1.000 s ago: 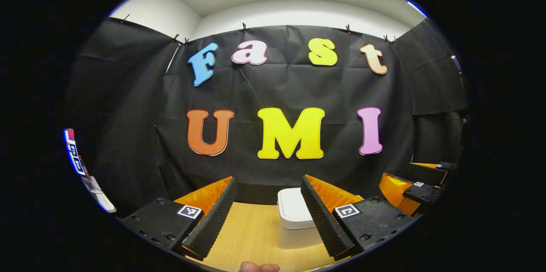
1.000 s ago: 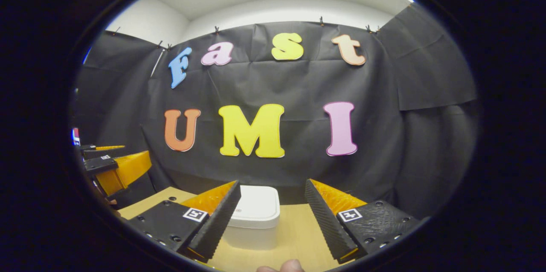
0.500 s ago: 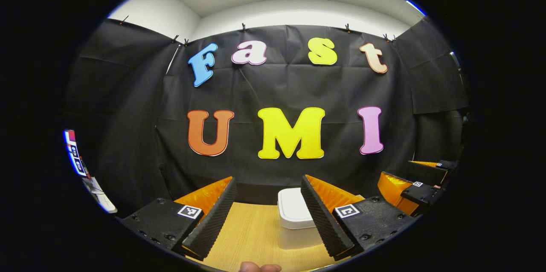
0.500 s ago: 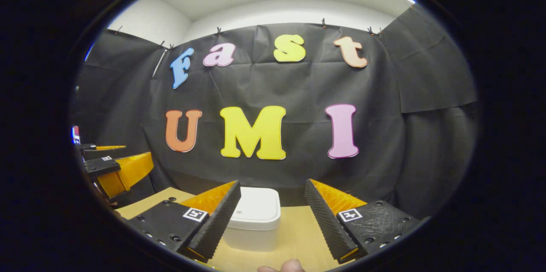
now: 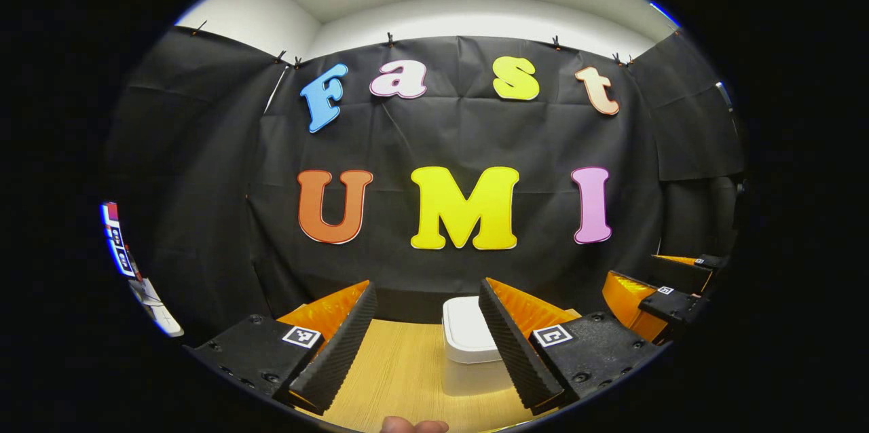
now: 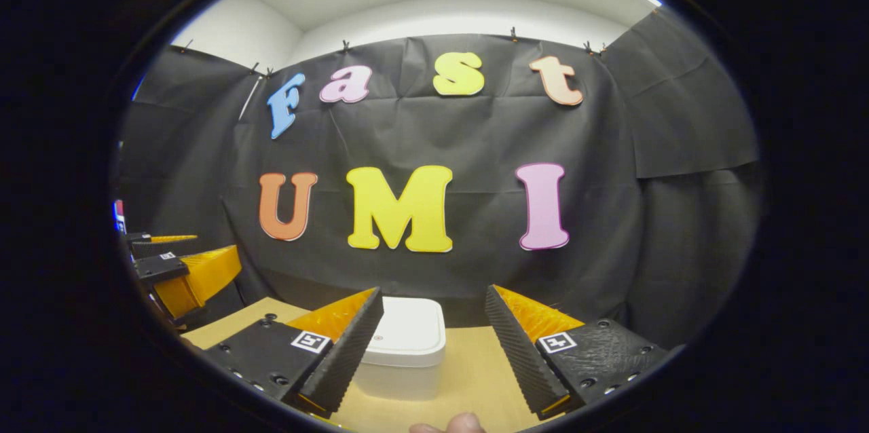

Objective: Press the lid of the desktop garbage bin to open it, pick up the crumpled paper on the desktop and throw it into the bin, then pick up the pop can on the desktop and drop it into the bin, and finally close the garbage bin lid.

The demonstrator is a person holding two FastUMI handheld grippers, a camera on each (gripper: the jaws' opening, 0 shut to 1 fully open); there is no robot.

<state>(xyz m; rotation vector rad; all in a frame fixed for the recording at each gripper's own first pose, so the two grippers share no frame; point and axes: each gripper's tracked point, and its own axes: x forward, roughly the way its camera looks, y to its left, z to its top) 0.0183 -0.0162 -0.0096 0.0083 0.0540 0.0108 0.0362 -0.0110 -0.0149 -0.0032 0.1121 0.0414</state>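
Ahead, closed bin point(image 6: 404, 346) beyond both grippers' wide, empty jaws.

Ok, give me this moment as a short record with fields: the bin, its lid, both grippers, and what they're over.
bin: white desktop bin standing on the wooden desktop, near the black cloth wall
lid: down, closed
left gripper: open, nothing between the fingers, bin ahead and partly behind one finger
right gripper: open, nothing between the fingers, bin ahead between them
contact: neither gripper touches the bin
task stage: lid not yet pressed
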